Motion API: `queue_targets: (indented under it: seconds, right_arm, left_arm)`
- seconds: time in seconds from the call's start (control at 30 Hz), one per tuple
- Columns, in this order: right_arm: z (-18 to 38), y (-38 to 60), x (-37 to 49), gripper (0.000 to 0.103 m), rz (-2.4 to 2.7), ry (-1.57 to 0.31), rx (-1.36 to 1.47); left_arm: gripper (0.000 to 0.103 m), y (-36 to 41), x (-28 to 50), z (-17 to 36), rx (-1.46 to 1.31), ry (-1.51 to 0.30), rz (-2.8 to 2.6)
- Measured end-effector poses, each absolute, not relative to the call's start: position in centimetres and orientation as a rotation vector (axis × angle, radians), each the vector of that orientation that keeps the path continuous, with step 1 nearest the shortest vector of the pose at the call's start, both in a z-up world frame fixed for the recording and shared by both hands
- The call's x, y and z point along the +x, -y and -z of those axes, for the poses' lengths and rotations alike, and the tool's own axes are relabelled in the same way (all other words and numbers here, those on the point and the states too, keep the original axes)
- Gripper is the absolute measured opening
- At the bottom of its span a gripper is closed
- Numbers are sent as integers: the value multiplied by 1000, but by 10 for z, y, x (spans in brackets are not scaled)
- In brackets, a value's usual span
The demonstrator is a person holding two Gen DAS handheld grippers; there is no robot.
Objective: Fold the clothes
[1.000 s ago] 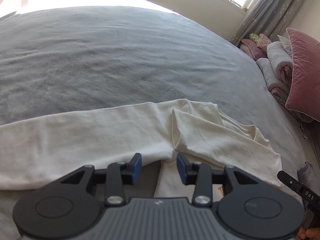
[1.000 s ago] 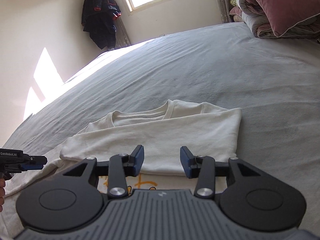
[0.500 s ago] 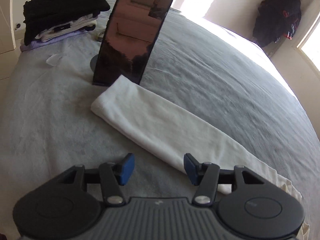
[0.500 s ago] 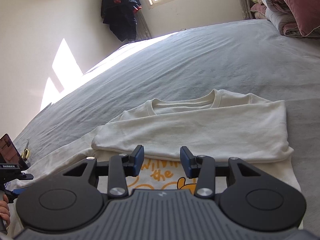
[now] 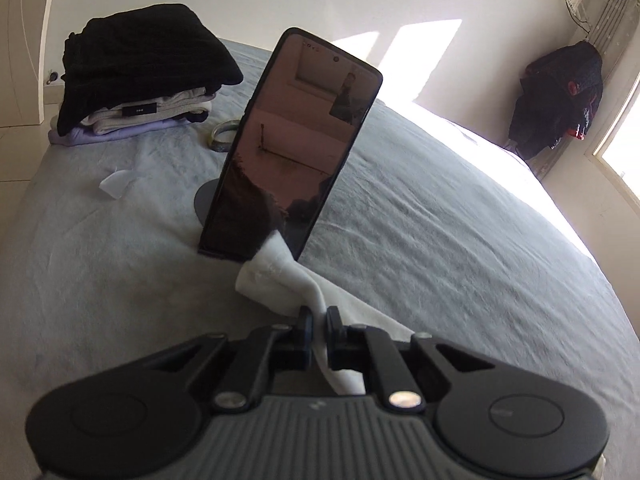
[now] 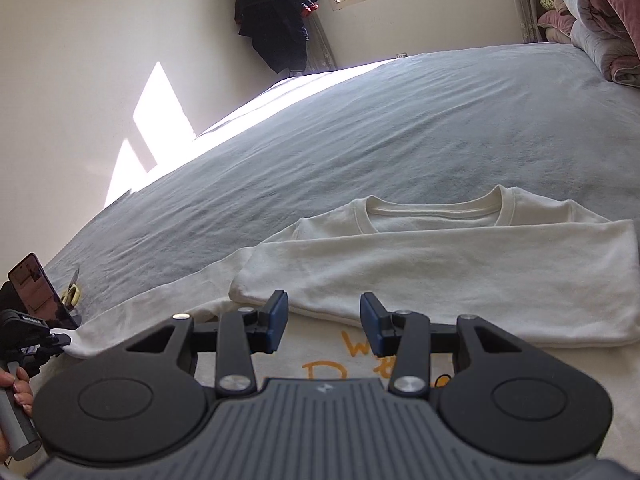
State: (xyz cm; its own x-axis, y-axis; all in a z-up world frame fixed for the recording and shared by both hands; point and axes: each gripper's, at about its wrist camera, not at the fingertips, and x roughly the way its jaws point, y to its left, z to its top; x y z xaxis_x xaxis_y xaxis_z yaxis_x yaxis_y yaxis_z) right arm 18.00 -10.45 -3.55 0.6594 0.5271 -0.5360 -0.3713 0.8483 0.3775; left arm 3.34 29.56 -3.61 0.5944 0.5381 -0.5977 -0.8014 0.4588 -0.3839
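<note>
A cream long-sleeved shirt (image 6: 460, 264) with orange print lies face up on the grey bed (image 6: 360, 128). One sleeve is folded across its chest. The other sleeve (image 5: 280, 280) stretches out to the left, its cuff near a standing phone. My left gripper (image 5: 319, 318) is shut on this sleeve near the cuff; it also shows in the right wrist view (image 6: 44, 340). My right gripper (image 6: 324, 320) is open and empty, hovering over the shirt's front just below the folded sleeve.
A phone (image 5: 296, 144) stands on a round stand just beyond the cuff. A stack of folded clothes (image 5: 140, 76) sits at the bed's far left corner. Pillows and quilts (image 6: 600, 20) are piled at the head. A dark jacket (image 6: 276, 12) hangs by the window.
My left gripper swung from the shirt body out to the far sleeve end and closed on it near the cuff. My right gripper stayed open and shifted slightly over the shirt.
</note>
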Motion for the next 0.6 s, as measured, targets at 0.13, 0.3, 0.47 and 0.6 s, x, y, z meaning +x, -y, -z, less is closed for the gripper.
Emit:
queue_targets:
  seconds: [0.13, 0.3, 0.47, 0.6]
  right_arm:
    - [39, 79, 203, 37, -574, -716, 274]
    - [46, 54, 228, 18, -615, -763, 332]
    - [65, 35, 248, 12, -645, -831, 422]
    - [95, 17, 258, 0, -629, -902, 487]
  left_arm:
    - [6, -284, 35, 4, -605, -266, -774]
    - [6, -273, 39, -33, -560, -79, -623]
    - [6, -265, 47, -57, -584, 38, -474]
    - [6, -250, 61, -68, -610, 60, -342]
